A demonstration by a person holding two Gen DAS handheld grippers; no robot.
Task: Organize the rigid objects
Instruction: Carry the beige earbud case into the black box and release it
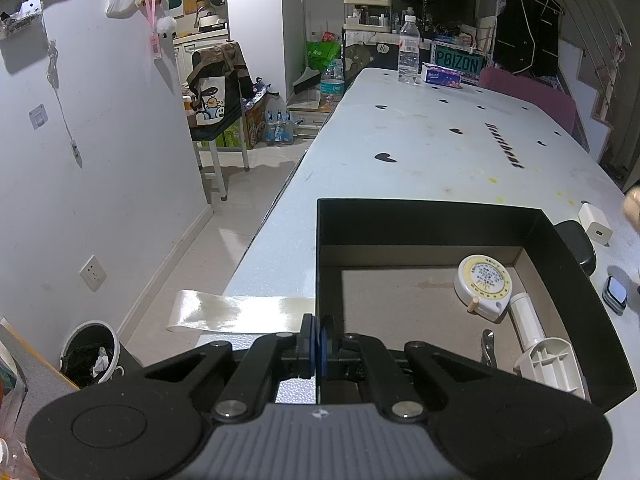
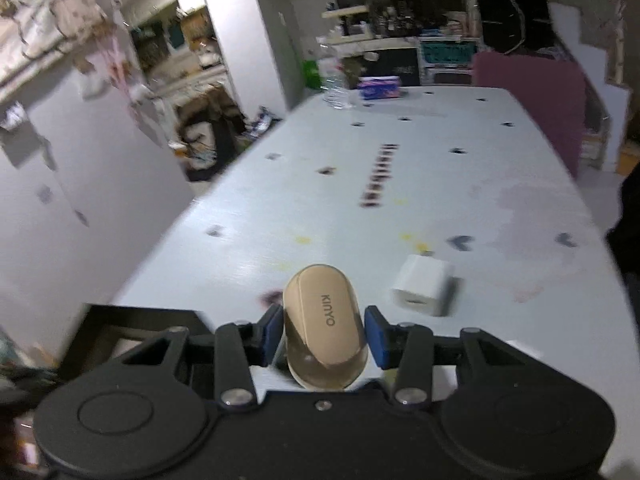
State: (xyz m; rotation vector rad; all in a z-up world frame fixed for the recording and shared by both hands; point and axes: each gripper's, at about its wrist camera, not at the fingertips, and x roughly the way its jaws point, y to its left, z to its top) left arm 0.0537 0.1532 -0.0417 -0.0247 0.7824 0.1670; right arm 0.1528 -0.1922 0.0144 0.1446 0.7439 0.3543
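Right gripper (image 2: 325, 334): blue-padded jaws pinch a beige rounded plastic case marked KINYO (image 2: 325, 328), held up off the pale blue-white tabletop with black heart marks (image 2: 400, 184). A white cube-shaped charger plug (image 2: 424, 290) lies on the table just beyond, to the right.

Left gripper (image 1: 319, 346): jaws pressed together on the near-left wall of the black open cardboard box (image 1: 440, 222). Inside the box, at its right side: a round cream-yellow tape measure (image 1: 484, 286), a white plastic cylinder piece (image 1: 540, 342) and a small metal item (image 1: 489, 346), too small to identify.
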